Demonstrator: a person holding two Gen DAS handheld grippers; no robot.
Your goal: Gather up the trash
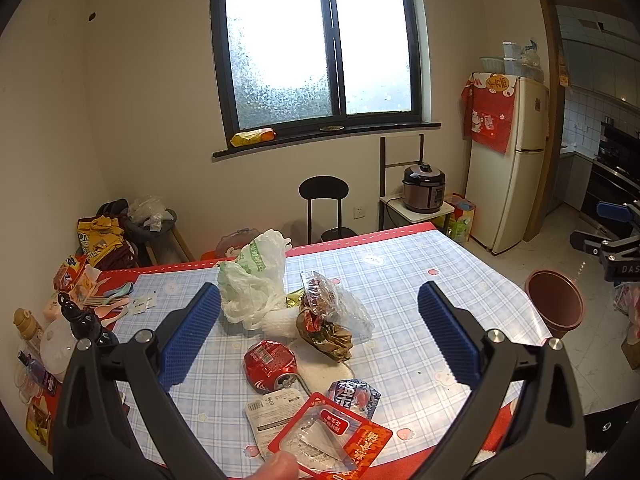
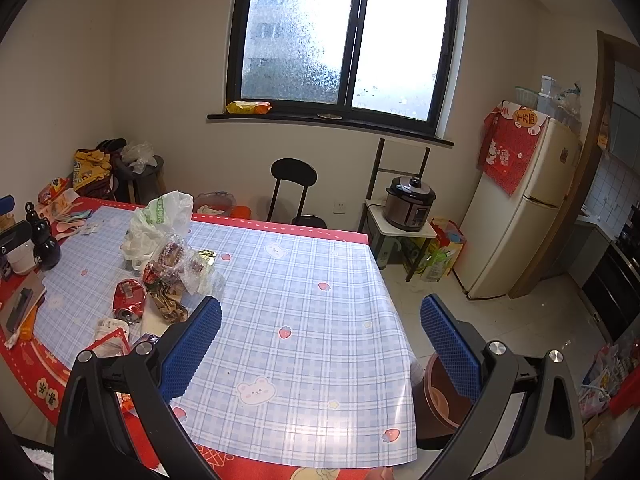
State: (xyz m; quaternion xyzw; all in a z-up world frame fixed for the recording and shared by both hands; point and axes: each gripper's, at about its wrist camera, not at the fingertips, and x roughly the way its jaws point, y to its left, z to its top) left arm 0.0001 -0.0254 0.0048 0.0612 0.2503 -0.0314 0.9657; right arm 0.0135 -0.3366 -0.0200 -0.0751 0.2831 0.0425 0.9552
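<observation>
A pile of trash lies on the checked tablecloth (image 1: 420,280): a white plastic bag (image 1: 252,280), a clear wrapped food tray (image 1: 320,294), crumpled brown wrappers (image 1: 332,338), a crushed red can (image 1: 268,362) and flat red and white packets (image 1: 324,432). My left gripper (image 1: 320,336) is open above the pile, holding nothing. My right gripper (image 2: 320,344) is open and empty over the bare right part of the table; the pile (image 2: 168,268) lies to its left. A brown trash bin (image 1: 554,304) stands on the floor right of the table, also in the right wrist view (image 2: 440,396).
Bottles, spoons and snack bags (image 1: 68,312) crowd the table's left edge. A black chair (image 1: 324,204) stands behind the table, a rice cooker (image 1: 424,188) on a stand and a fridge (image 1: 508,168) to the right. Bags lie on the floor (image 2: 604,380).
</observation>
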